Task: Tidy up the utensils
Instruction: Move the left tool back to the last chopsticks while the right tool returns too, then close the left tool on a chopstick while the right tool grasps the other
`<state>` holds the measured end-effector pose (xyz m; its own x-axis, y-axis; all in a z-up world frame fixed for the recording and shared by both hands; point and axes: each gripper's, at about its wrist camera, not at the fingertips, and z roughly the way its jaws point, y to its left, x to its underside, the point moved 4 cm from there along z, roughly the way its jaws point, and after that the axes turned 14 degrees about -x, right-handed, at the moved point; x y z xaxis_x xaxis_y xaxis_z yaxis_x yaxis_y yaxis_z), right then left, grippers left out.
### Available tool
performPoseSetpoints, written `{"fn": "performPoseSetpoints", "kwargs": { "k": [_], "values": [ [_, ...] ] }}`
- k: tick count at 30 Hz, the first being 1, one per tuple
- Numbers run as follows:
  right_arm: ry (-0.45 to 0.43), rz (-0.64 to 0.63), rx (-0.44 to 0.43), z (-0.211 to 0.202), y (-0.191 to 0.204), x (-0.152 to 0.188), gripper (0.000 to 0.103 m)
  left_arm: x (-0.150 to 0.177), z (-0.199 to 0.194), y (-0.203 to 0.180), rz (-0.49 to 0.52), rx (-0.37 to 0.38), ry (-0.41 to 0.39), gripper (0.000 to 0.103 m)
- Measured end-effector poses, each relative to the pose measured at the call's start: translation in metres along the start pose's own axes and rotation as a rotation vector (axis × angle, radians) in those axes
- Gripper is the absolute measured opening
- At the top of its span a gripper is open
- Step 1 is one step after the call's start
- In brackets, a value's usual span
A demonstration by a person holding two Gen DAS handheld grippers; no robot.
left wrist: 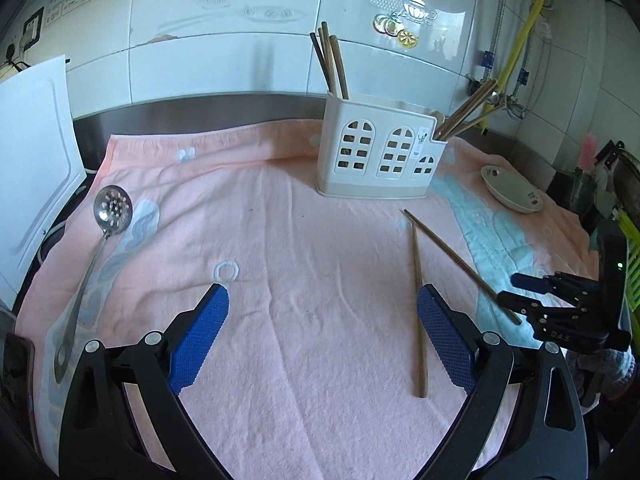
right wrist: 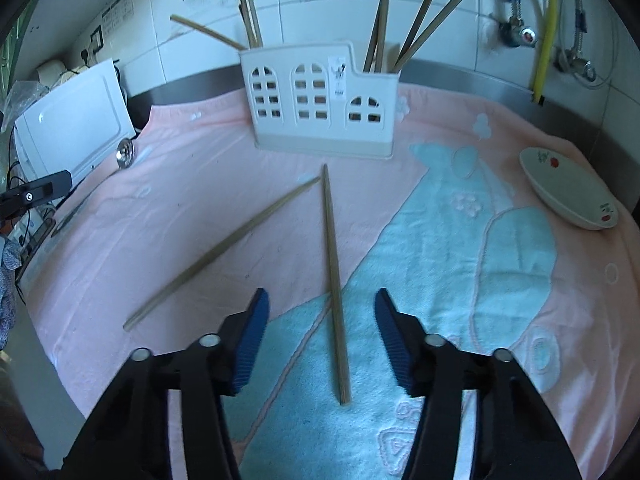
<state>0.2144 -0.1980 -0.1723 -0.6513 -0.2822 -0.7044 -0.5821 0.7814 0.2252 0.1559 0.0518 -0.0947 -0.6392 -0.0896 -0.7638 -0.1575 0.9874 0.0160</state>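
A white utensil holder [left wrist: 378, 160] [right wrist: 320, 104] with arched windows stands at the back of a pink towel [left wrist: 280, 240], with several wooden chopsticks standing in it. Two loose chopsticks lie on the towel. One [right wrist: 335, 280] [left wrist: 460, 264] lies between the open jaws of my right gripper [right wrist: 322, 316] [left wrist: 508, 290]. The other [right wrist: 224, 252] [left wrist: 419, 312] lies to its left, beside my left gripper's right finger. My left gripper [left wrist: 322, 308] is open and empty. A slotted metal spoon [left wrist: 94, 256] lies at the towel's left edge.
A small white dish [left wrist: 512, 188] [right wrist: 568, 188] sits at the right on the towel. A white board [left wrist: 32, 160] leans at the left. A tiled wall with pipes and a yellow hose [right wrist: 546, 28] stands behind.
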Motion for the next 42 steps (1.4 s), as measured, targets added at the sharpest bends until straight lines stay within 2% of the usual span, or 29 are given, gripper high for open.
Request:
{"fn": "performPoseSetpoints", "kwargs": {
  "k": [8,11,15,20,31,36,42],
  "values": [
    [0.040,0.019,-0.006,0.014,-0.007,0.001,0.025,0.012,0.005,-0.006,0.037,0.003,0.018,0.092],
    [0.050,0.021,-0.002,0.018,-0.008,0.002,0.023,0.016,0.006,-0.011,0.056,0.009,0.025,0.092],
    [0.063,0.029,0.010,0.021,-0.011,0.003,0.014,0.022,0.009,-0.017,0.069,0.025,0.042,0.086],
    [0.066,0.022,0.023,0.022,-0.012,0.004,0.009,0.029,0.010,-0.027,0.092,0.043,0.055,0.081],
    [0.052,0.015,0.038,0.020,-0.009,0.006,0.007,0.043,0.020,-0.071,0.186,0.123,0.094,0.060],
    [0.019,0.025,0.030,0.006,-0.009,0.008,0.007,0.050,0.031,-0.091,0.213,0.165,0.134,0.045],
    [-0.033,0.017,0.026,-0.015,-0.004,0.004,0.007,0.056,0.044,-0.103,0.224,0.175,0.167,0.029]
  ]
}}
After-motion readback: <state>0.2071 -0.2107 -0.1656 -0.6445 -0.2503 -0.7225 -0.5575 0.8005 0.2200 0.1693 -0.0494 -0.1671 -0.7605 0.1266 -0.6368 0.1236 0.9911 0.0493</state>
